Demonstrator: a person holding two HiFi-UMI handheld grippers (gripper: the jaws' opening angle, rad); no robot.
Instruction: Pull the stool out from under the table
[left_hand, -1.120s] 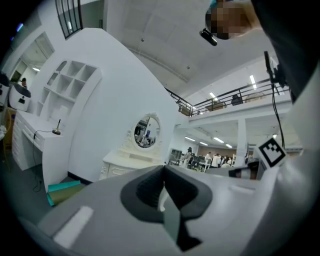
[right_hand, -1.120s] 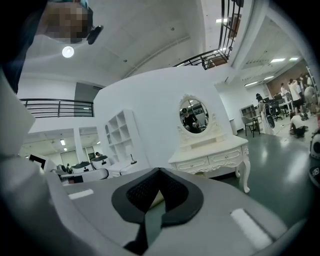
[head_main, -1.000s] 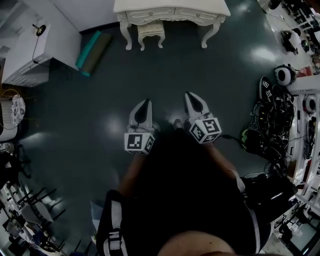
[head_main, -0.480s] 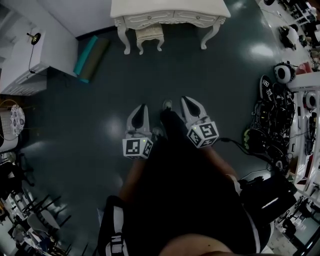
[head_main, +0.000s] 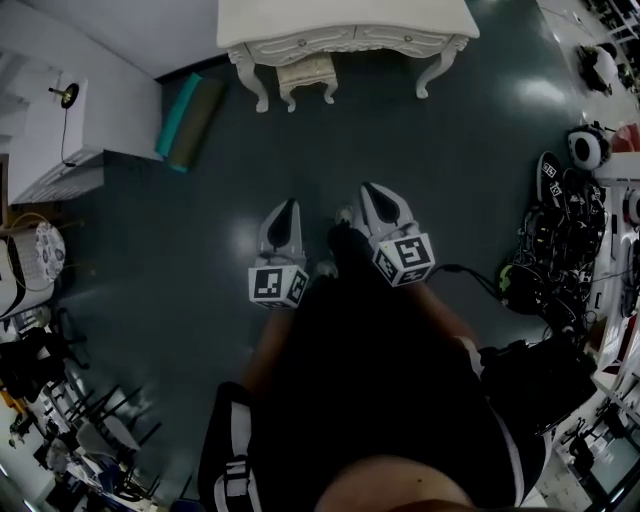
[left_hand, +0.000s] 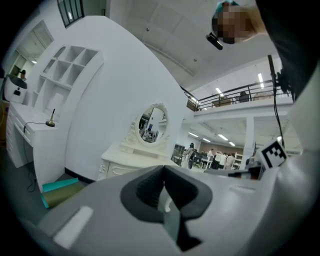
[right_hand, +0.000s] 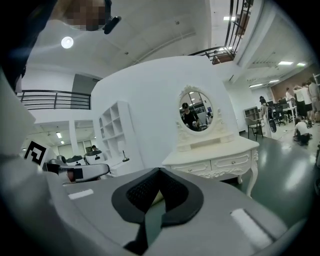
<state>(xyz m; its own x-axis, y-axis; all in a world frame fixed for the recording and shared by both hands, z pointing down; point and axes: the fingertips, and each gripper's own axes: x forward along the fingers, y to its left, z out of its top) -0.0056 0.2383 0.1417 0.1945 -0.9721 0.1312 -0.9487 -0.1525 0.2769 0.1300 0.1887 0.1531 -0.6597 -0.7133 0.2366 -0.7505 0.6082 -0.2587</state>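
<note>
stool 1 | table 1 | mirror 1 | left tongs + right tongs = 2

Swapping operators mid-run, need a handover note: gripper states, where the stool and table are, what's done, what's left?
Left gripper: shut, empty, held out in front of the person above the floor.
Right gripper: shut, empty, beside the left one.
Stool: under the left end of the white table, across open floor from both grippers.
Done: nothing yet; the stool is untouched.
Left: walk up, open a gripper, probably grip the stool's seat edge or a leg, and pull it clear of the table.
</note>
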